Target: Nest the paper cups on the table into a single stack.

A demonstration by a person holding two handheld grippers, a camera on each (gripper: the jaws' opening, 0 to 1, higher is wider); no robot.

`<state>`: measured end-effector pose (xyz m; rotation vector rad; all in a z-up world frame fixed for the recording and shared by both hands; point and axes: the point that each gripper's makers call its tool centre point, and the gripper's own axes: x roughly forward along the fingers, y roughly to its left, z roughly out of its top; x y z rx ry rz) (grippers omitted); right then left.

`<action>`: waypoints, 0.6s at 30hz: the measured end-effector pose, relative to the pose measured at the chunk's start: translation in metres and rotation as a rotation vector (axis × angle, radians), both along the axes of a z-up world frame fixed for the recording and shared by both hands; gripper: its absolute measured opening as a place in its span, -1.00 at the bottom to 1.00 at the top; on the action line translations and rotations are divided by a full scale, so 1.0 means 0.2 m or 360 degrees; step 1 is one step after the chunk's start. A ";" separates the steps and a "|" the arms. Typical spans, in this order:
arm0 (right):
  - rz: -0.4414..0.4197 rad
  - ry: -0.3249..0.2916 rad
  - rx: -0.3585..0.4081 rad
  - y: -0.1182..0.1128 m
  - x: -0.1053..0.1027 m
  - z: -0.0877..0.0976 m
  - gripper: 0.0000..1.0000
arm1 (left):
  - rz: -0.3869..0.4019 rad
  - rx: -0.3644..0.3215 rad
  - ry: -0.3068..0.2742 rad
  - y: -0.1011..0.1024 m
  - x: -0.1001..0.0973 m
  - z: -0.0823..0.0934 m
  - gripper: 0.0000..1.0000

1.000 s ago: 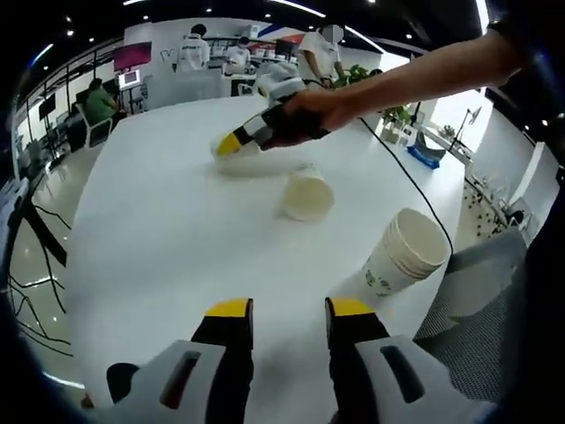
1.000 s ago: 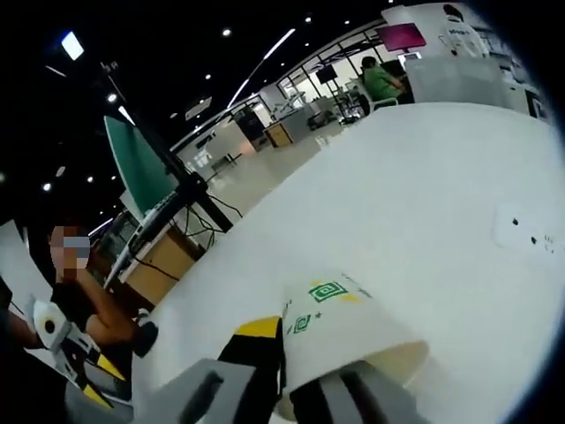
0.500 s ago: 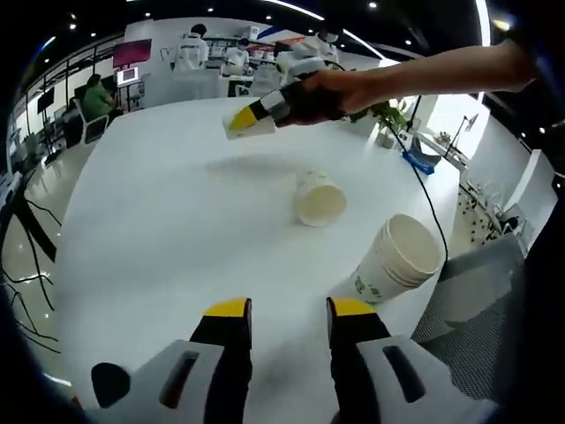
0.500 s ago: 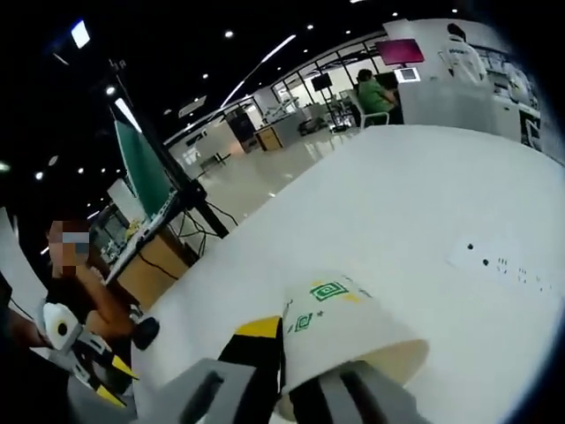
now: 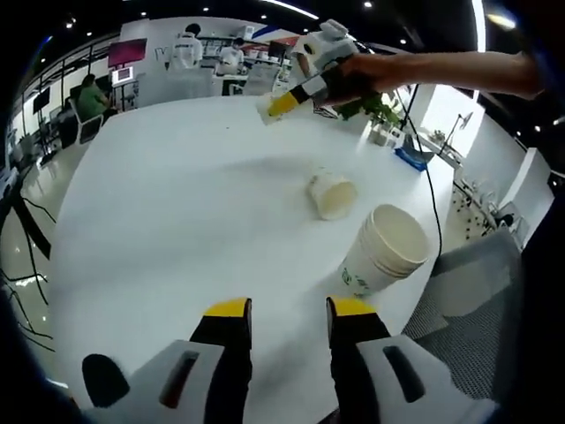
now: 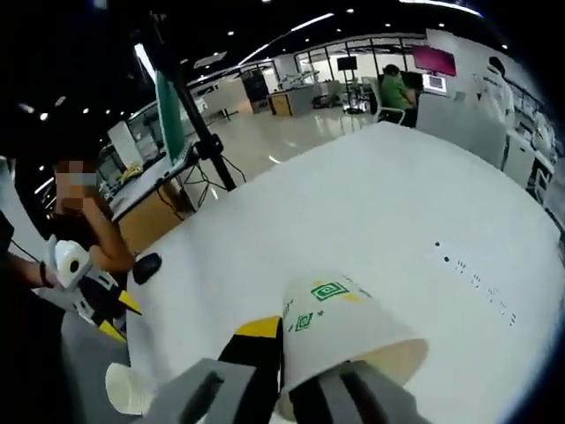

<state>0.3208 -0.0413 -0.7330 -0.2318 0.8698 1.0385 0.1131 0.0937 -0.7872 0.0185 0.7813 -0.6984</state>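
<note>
left gripper view is showing me the stack of nested cups (image 5: 386, 250) lying tilted near the counter's (image 5: 159, 221) right edge, mouth toward me, and i'm using that stack as my landmark. just beyond it a single cup (image 5: 333, 195) is lying on its side. well beyond the stack, the right tool (image 5: 284, 103) is now riding high over the counter's far side; a second ago it was low, down near the surface, so the cup has been lifted clear and is being carried. my left tool (image 5: 281, 309) is hanging released and empty, short of the stack.

right gripper view is confirming the grip: the right tool (image 6: 296, 340) is clenching a paper cup (image 6: 349, 334), one jaw outside the wall and one inside the mouth. the left tool (image 6: 119, 305) is peeking in at the left, and another cup (image 6: 130, 389) is showing at the lower left edge.

i'm judging that one loose cup is now in hand, ready to be brought to the stack, while the cup beside the stack is waiting its turn.
</note>
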 end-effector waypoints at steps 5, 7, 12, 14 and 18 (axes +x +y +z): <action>0.0091 -0.0005 -0.0106 -0.04 -0.13 0.04 -1.00 | -0.0013 -0.0004 -0.0008 0.00 -0.01 0.01 -0.38; 0.0142 0.0026 -0.0163 -0.06 -0.19 0.04 -1.00 | -0.0019 -0.0005 -0.0013 0.00 -0.01 0.01 -0.38; 0.0318 0.0021 -0.0371 -0.13 -0.31 0.07 -1.00 | -0.0050 -0.0002 -0.0023 -0.02 -0.02 0.02 -0.38; 0.0372 0.0051 -0.0427 -0.14 -0.42 0.12 -1.00 | -0.0059 0.0001 -0.0030 -0.03 -0.03 0.02 -0.38; 0.0441 0.0086 -0.0451 -0.14 -0.51 0.18 -1.00 | -0.0066 -0.0009 -0.0040 -0.05 -0.05 0.03 -0.38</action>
